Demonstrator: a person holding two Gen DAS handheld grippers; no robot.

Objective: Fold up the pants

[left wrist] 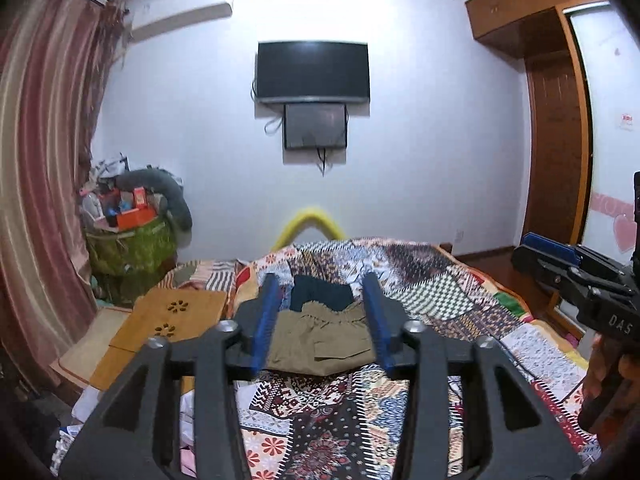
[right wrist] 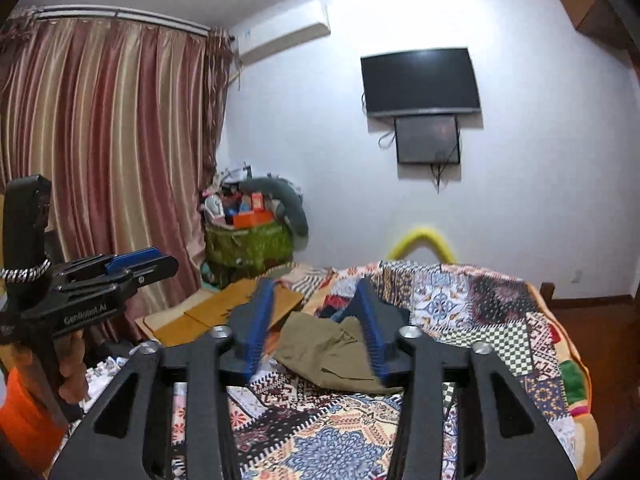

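Note:
Olive-green pants (left wrist: 320, 340) lie folded into a compact bundle on the patchwork bedspread (left wrist: 440, 300), waistband toward the far side. They also show in the right wrist view (right wrist: 332, 352). A dark folded garment (left wrist: 320, 296) lies just behind them. My left gripper (left wrist: 322, 284) is open and empty, held above the bed short of the pants. My right gripper (right wrist: 316, 292) is open and empty, also held above the bed near the pants. Each gripper shows in the other's view: the right one (left wrist: 536, 248) and the left one (right wrist: 156, 260).
A wooden board (left wrist: 176, 320) lies on the bed's left side. A green basket of clutter (left wrist: 132, 240) stands by the striped curtain (left wrist: 40, 160). A TV (left wrist: 312, 72) hangs on the far wall. A wardrobe (left wrist: 560, 120) stands at right.

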